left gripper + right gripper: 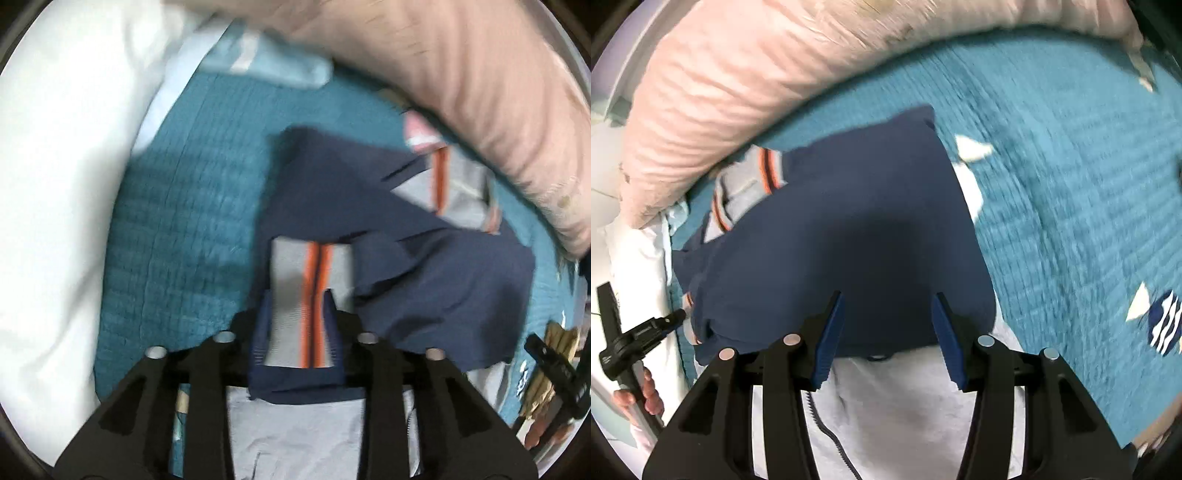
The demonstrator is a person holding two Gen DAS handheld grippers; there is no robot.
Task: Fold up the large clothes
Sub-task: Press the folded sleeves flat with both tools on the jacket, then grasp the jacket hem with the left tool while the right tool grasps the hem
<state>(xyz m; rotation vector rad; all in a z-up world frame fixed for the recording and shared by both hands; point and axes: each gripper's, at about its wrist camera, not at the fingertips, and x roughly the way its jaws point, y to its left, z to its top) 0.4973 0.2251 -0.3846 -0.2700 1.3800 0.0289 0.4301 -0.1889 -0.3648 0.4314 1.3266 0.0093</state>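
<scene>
A navy and grey jacket (827, 258) lies on the teal bedspread (1071, 203) of a bed, just below a long pink bolster (746, 85). The left gripper (295, 325) points steeply down with a grey, orange-striped cuff (306, 295) between its jaws; whether the pads press on it I cannot tell. The right gripper (886, 332) hangs over the jacket's near part, jaws apart and empty, navy cloth beyond them and the grey zipped part under them. A white pillow (55, 184) sits at the far left.
</scene>
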